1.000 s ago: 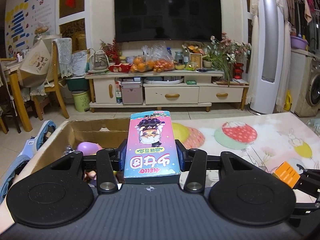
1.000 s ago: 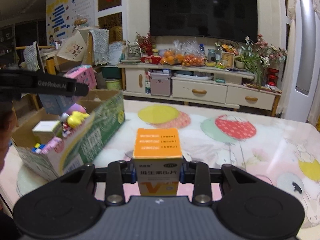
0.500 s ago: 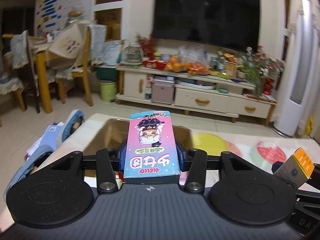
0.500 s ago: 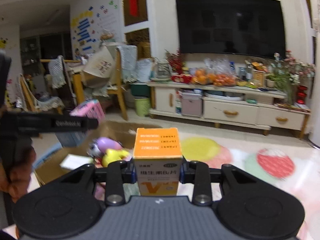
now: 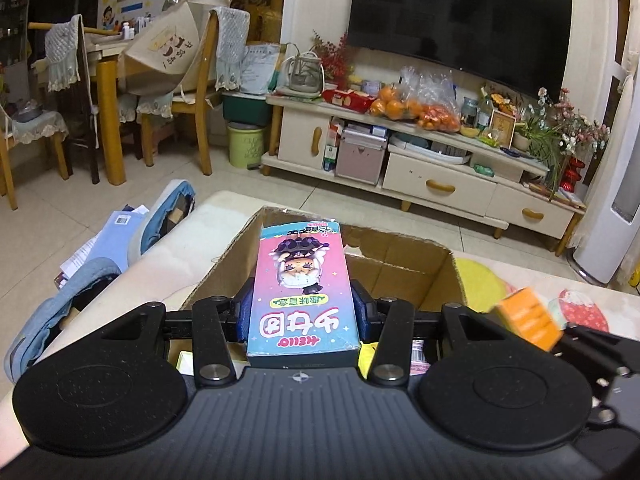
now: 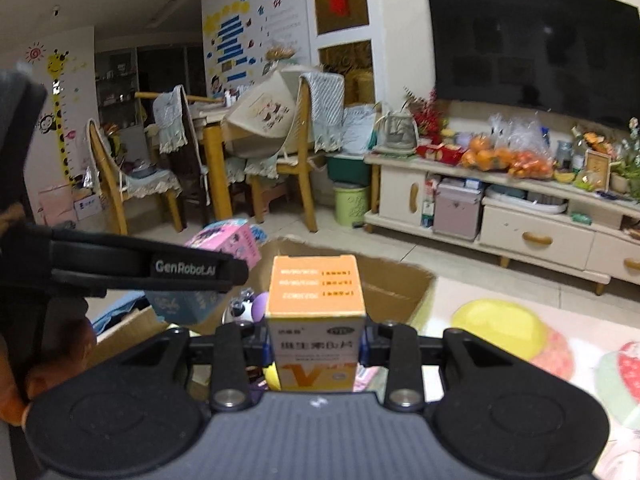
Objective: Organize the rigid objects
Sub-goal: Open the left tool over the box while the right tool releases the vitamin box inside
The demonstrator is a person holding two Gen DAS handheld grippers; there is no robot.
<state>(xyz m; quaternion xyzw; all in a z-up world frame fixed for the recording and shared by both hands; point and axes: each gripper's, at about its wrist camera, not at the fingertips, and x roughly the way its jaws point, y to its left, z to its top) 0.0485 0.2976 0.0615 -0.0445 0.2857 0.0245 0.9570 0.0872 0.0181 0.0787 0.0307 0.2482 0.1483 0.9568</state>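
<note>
In the middle of the frame the left claw (image 5: 301, 312) squeezed a tall pink box (image 5: 302, 292), and the right claw (image 6: 316, 346) squeezed an orange box (image 6: 316, 300). Just behind both sat an open cardboard box (image 5: 400, 264) with toys inside. Far back stood the TV (image 5: 456, 24).

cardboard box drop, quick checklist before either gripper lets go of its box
1. Left gripper clamped on pink box: ok.
2. Right gripper clamped on orange box: ok.
3. Cardboard box open at the top: ok.
4. Pink box over the opening: ok, it hangs above the near wall.
5. Free space inside, among the toys: cannot tell.
6. The two grippers apart: ok, though close.
</note>
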